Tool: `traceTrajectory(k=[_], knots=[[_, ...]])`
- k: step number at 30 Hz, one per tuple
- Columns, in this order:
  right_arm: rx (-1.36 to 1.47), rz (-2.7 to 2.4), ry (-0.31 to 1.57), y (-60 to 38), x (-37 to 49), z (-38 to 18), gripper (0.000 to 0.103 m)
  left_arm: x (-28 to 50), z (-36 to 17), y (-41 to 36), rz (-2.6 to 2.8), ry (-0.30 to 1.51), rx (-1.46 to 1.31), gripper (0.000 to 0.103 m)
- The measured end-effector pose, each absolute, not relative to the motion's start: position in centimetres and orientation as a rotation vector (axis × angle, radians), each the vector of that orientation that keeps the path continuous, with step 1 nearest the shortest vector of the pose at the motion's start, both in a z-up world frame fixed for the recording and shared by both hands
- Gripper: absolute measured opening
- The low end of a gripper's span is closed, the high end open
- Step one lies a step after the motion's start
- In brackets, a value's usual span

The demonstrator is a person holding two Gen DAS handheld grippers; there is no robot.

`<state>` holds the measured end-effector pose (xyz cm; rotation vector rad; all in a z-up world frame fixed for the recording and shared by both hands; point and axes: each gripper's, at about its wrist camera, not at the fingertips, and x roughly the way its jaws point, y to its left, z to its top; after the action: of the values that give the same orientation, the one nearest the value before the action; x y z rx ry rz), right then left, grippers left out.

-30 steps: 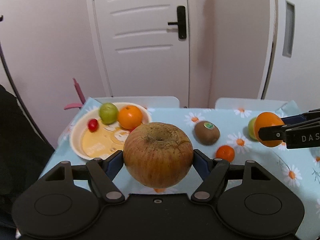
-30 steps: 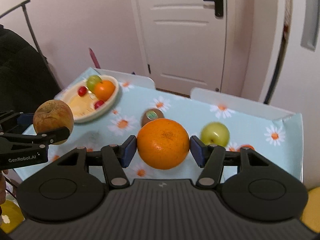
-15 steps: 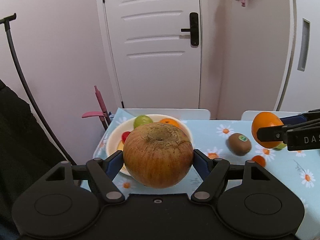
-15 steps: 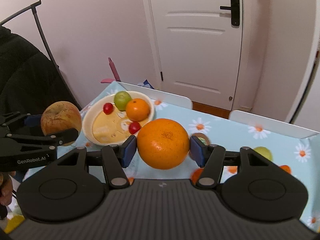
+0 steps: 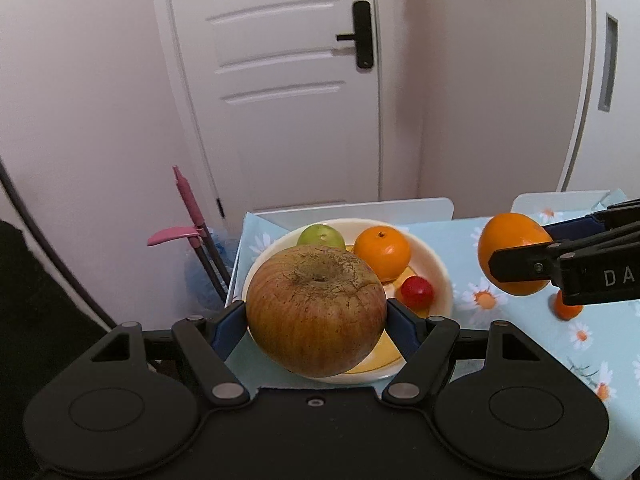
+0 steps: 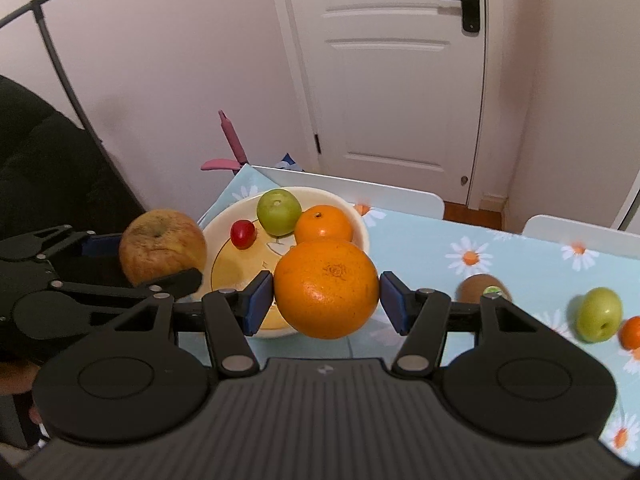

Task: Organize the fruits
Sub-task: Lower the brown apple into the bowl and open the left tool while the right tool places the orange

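My left gripper (image 5: 316, 320) is shut on a large russet apple (image 5: 316, 308) and hangs over the near left part of a cream bowl (image 5: 438, 276). In the right wrist view that apple (image 6: 162, 246) sits just left of the bowl (image 6: 360, 226). My right gripper (image 6: 326, 300) is shut on a big orange (image 6: 326, 288), held above the bowl's near right rim; the left wrist view shows this orange (image 5: 514, 254) to the right of the bowl. Inside the bowl lie a green fruit (image 6: 279, 212), a smaller orange (image 6: 324, 226) and a small red fruit (image 6: 243, 234).
On the daisy tablecloth (image 6: 520, 264) to the right lie a kiwi (image 6: 478, 288), a green apple (image 6: 599, 314) and a small orange fruit (image 6: 632, 333). White chair backs (image 6: 348, 190) stand behind the table, a pink-handled tool (image 5: 188, 216) leans at its left corner, and a white door (image 5: 280, 80) lies beyond.
Both grippers have carried their fruit leftward across the table. The bowl now lies directly under and ahead of them; the kiwi and loose fruit have slid off to the right.
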<state>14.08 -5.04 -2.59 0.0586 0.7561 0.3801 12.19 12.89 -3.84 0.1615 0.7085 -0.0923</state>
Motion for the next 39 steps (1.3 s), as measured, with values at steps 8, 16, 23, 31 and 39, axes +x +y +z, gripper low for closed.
traceTrajectory(k=[8, 16, 23, 31, 39], knots=[[0.09, 0.297, 0.786, -2.4, 15.7, -4.4, 0.073, 15.8, -6.9, 14.7, -0.18, 0.748, 0.182, 0.078], [0.094, 0.265, 0.817, -1.6, 16.5, -5.9, 0.073, 17.8, -9.7, 14.9, -0.226, 0.783, 0.228, 0.078], [0.077, 0.27, 0.816, -1.7, 16.8, -5.7, 0.073, 17.7, -9.5, 15.2, -0.218, 0.763, 0.226, 0.099], [0.056, 0.31, 0.809, -2.0, 16.8, -4.8, 0.073, 15.7, -7.5, 15.6, -0.174, 0.771, 0.217, 0.103], [0.012, 0.388, 0.826, -1.1, 17.0, -5.4, 0.073, 13.4, -6.7, 15.8, -0.111, 0.779, 0.202, 0.103]])
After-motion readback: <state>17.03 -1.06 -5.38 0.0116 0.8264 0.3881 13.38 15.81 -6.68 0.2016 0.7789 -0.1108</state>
